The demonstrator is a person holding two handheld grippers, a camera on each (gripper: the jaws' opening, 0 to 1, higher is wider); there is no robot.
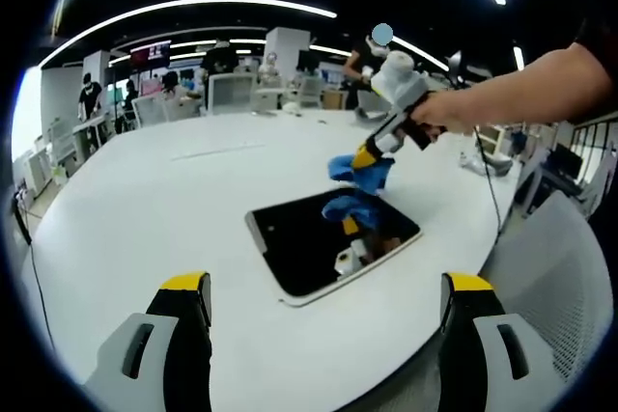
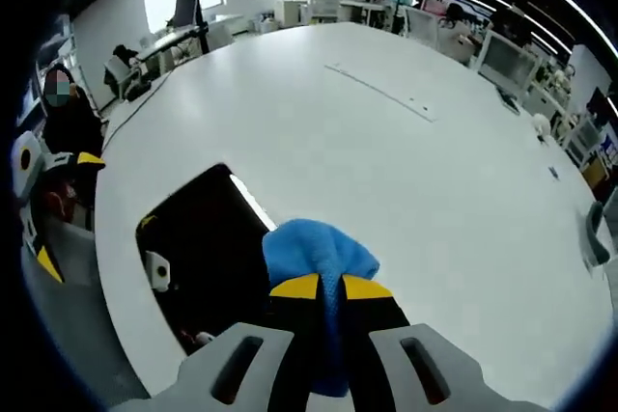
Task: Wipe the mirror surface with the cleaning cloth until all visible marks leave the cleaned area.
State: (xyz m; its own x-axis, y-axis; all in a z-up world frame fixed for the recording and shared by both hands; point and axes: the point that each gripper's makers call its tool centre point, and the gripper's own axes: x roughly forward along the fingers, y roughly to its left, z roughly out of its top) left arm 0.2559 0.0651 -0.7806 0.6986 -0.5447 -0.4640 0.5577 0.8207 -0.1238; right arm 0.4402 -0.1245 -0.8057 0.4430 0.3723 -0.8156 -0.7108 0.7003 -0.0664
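Mirror flat on my counter; right tongs clamp blue cloth above it; left tongs wide.

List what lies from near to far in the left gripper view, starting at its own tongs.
Left tongs → mirror → cloth, held by the right tongs → far table edge → office chairs.
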